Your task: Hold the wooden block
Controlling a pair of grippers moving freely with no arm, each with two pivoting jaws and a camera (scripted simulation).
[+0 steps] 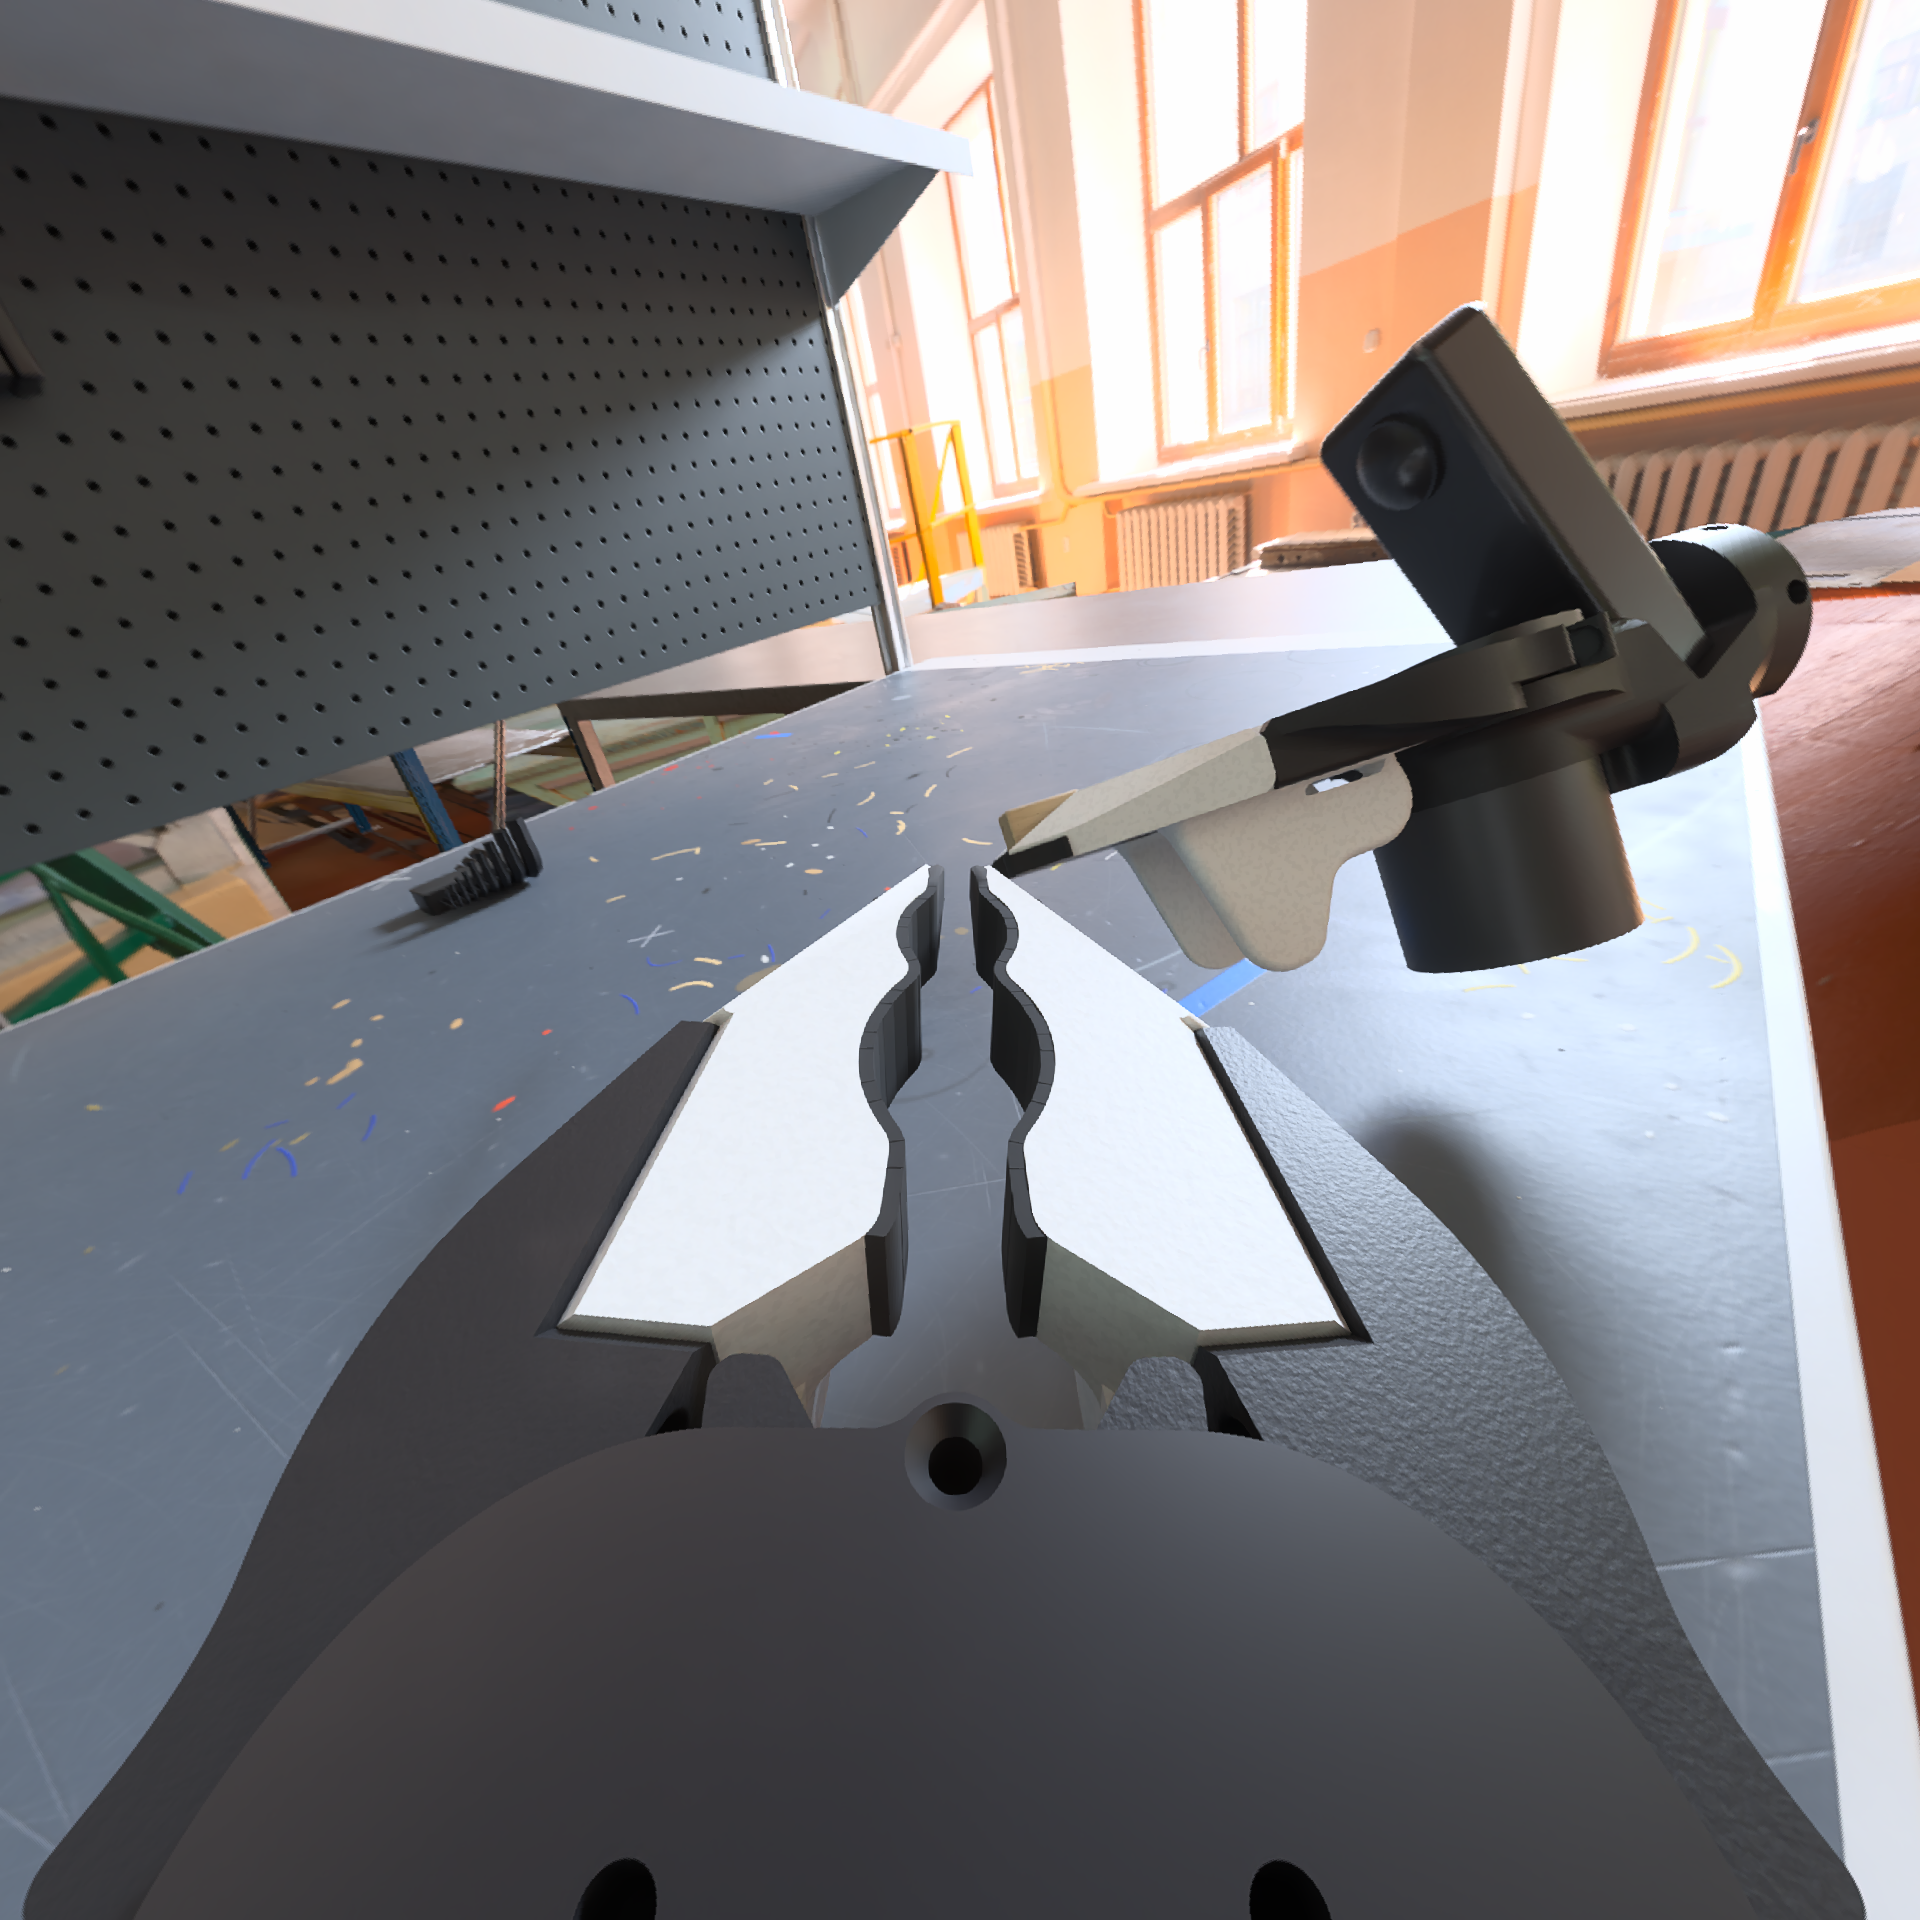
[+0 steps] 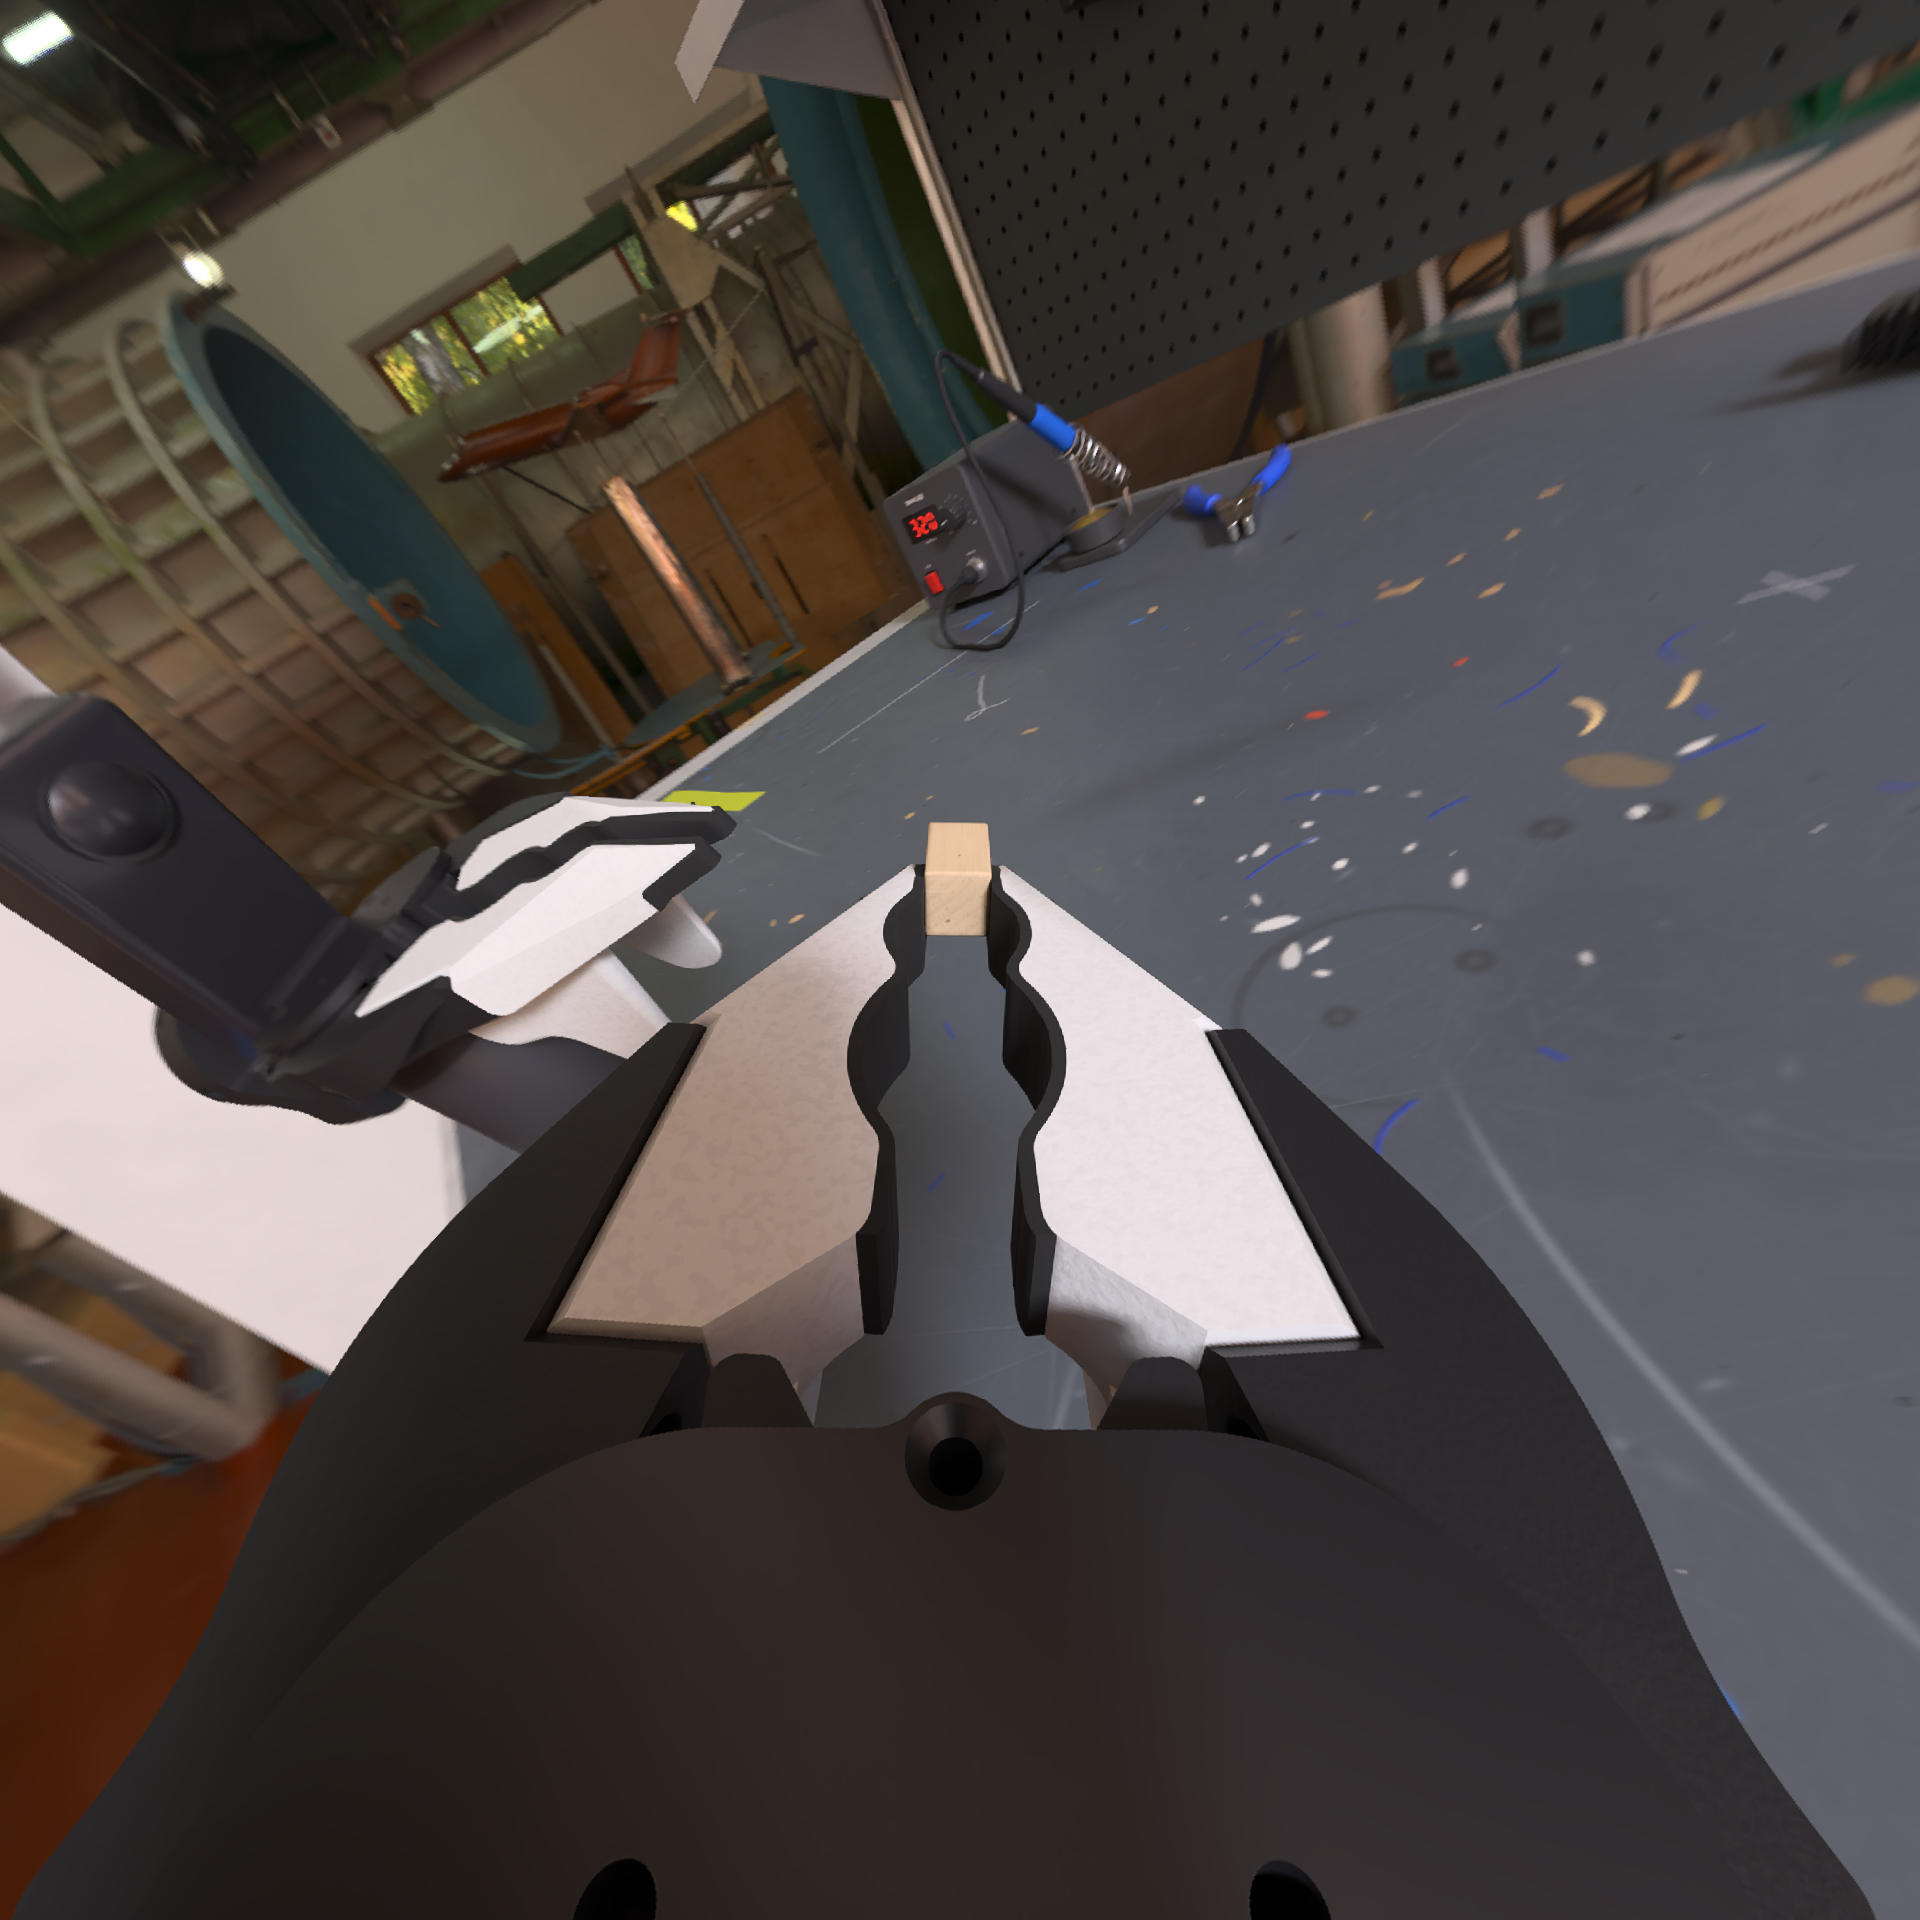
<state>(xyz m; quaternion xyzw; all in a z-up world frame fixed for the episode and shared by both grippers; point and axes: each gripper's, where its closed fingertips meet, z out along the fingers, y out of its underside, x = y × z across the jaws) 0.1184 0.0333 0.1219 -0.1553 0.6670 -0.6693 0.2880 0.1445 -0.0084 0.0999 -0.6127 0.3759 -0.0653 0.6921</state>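
Right hand-held gripper (image 2: pixel 956 883) clamped on the wooden block (image 2: pixel 956 878) at its fingertips, held above the grey counter (image 2: pixel 1455 935). Left hand-held gripper (image 1: pixel 956 883) nearly closed, gripping nothing, just beside the block. Farther off, a soldering station (image 2: pixel 987 509) and blue-handled pliers (image 2: pixel 1242 494).

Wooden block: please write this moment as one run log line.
right gripper: shut on wooden block | left gripper: shut, empty | block: off bench

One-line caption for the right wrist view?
Right gripper clamps the wooden block at its fingertips above the grey workbench.
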